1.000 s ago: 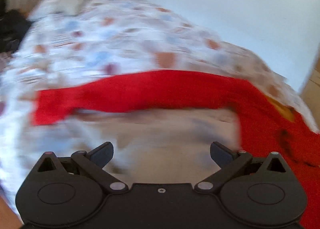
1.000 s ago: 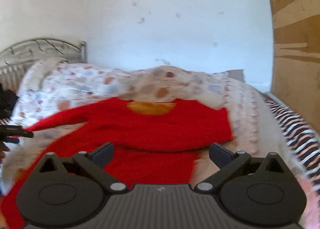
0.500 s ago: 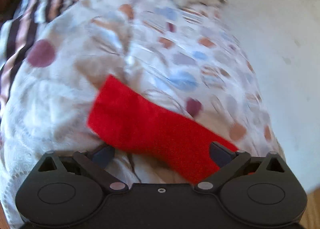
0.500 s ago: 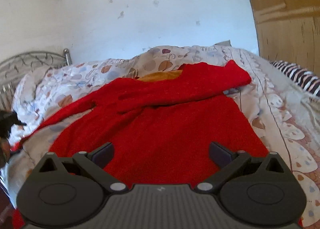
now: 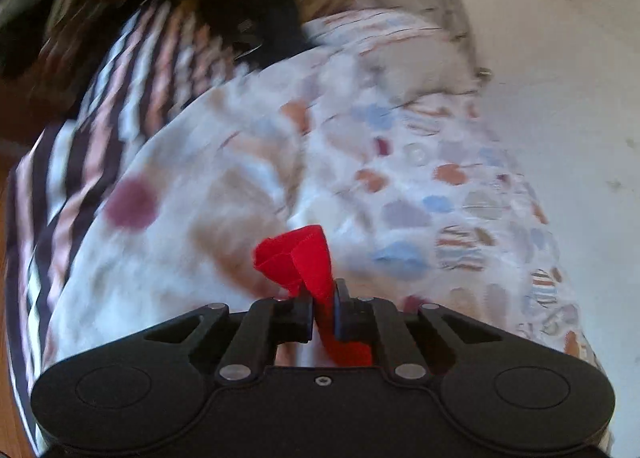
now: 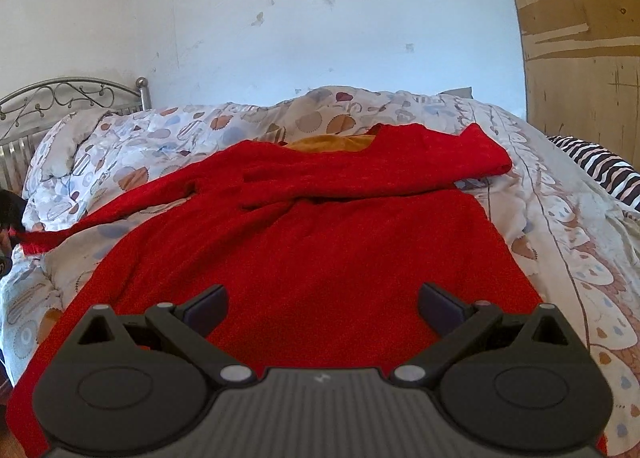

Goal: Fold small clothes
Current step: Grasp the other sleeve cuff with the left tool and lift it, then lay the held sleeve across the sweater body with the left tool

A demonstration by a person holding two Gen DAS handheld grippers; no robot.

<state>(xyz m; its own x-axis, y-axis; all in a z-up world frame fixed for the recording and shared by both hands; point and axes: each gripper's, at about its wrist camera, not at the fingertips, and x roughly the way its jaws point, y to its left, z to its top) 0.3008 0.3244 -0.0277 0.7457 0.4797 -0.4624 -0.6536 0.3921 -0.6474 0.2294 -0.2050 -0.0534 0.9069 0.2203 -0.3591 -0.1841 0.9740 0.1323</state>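
Left gripper [image 5: 323, 300]: jaws brought together on a bunched fold of red cloth, which is pinched between the pads and sticks up past the tips.
Pinched cloth: the cuff end of the left sleeve [image 6: 120, 204] of the red sweater [image 6: 304, 258]; from the right wrist view the sleeve is seen stretched out to the far left edge of the bed.
Right gripper [image 6: 323, 310]: jaws spread wide, nothing between the pads; held low over the hem of the sweater.
Sweater: laid flat on the patterned duvet [image 6: 192, 130], front side up, with the right sleeve [image 6: 372, 174] folded across the chest and an orange lining [image 6: 328, 143] shown at the collar.
Around the left gripper: the duvet [image 5: 400, 186] is blurred; a striped blanket [image 5: 92, 138] lies at its left, dark items above it cannot be made out.
Background: a metal headboard [image 6: 60, 94] at the left, a white wall [image 6: 320, 18] behind the bed, a wooden panel [image 6: 584, 38] at the right, a striped blanket [image 6: 596, 166] below it.
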